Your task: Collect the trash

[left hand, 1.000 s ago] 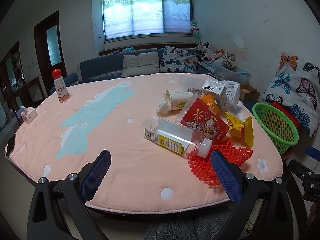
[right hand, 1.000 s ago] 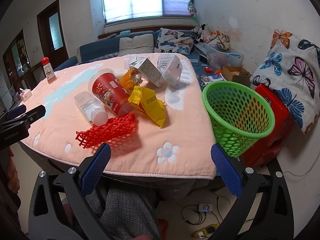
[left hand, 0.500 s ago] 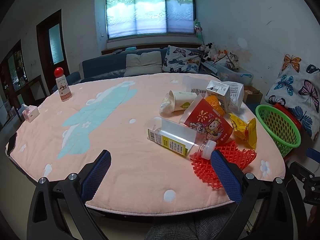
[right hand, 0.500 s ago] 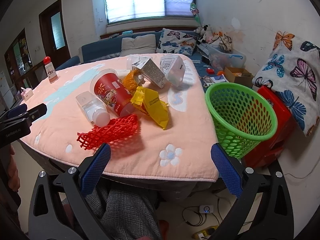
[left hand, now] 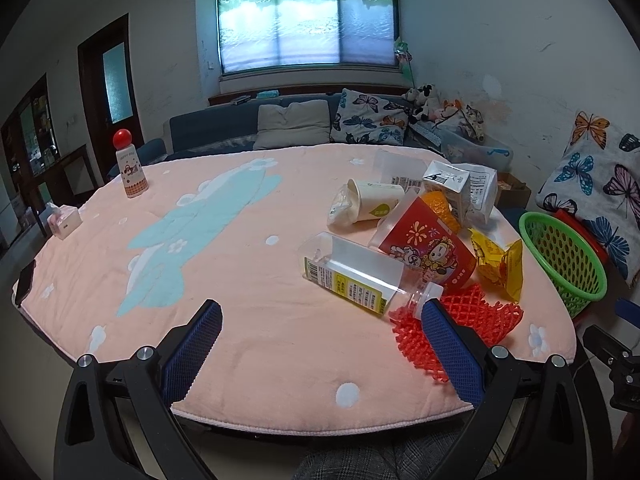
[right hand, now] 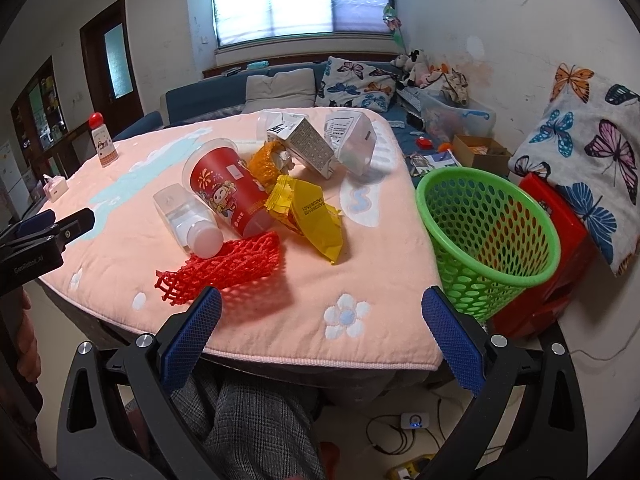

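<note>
Trash lies on the right part of the pink table (left hand: 240,280): a clear bottle (left hand: 356,274) on its side, a red cup (left hand: 428,246), a red foam net (left hand: 460,328), a yellow wrapper (left hand: 500,264), a paper cup (left hand: 368,206) and a carton (left hand: 448,184). A green basket (right hand: 488,240) stands beside the table's right edge. My left gripper (left hand: 320,344) is open and empty over the near table edge. My right gripper (right hand: 320,336) is open and empty at the near edge, in front of the red net (right hand: 224,268) and the yellow wrapper (right hand: 312,216).
A red-capped bottle (left hand: 130,168) stands at the far left of the table, with a small tissue box (left hand: 64,222) and a dark phone (left hand: 25,286) near the left edge. A red stool (right hand: 560,248) sits behind the basket. A sofa lies beyond the table.
Both grippers have moved slightly forward and up toward the table; the trash looks a little closer. Nothing was taken hold of or moved.
</note>
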`<state>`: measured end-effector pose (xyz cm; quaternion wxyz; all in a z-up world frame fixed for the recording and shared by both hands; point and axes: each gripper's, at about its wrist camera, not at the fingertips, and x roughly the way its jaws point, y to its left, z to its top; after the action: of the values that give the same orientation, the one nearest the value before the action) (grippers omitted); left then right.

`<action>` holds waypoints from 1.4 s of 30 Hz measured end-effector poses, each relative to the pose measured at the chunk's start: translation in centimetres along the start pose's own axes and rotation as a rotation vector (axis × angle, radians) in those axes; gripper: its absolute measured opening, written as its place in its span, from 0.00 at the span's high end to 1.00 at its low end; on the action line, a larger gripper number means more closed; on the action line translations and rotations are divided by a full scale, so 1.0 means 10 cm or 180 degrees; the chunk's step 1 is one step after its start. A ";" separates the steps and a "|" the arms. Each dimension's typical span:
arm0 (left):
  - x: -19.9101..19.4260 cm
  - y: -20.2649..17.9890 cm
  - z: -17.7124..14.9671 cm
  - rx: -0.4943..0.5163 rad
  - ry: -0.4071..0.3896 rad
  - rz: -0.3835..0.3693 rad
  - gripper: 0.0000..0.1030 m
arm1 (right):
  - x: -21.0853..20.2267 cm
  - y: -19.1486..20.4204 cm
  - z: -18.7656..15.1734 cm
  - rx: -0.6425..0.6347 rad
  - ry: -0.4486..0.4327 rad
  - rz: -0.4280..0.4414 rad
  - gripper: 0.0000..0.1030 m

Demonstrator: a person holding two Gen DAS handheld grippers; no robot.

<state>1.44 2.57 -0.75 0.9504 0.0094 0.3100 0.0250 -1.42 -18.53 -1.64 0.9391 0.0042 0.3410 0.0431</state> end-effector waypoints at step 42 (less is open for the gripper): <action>0.37 0.07 -0.09 0.0160 0.0180 -0.0492 0.06 | 1.38 0.00 0.46 -0.0354 0.0456 0.0277 0.56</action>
<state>3.84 3.42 -3.60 0.9398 0.0086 0.3371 -0.0560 12.06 -17.30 -6.90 0.9083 -0.0362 0.4038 0.1028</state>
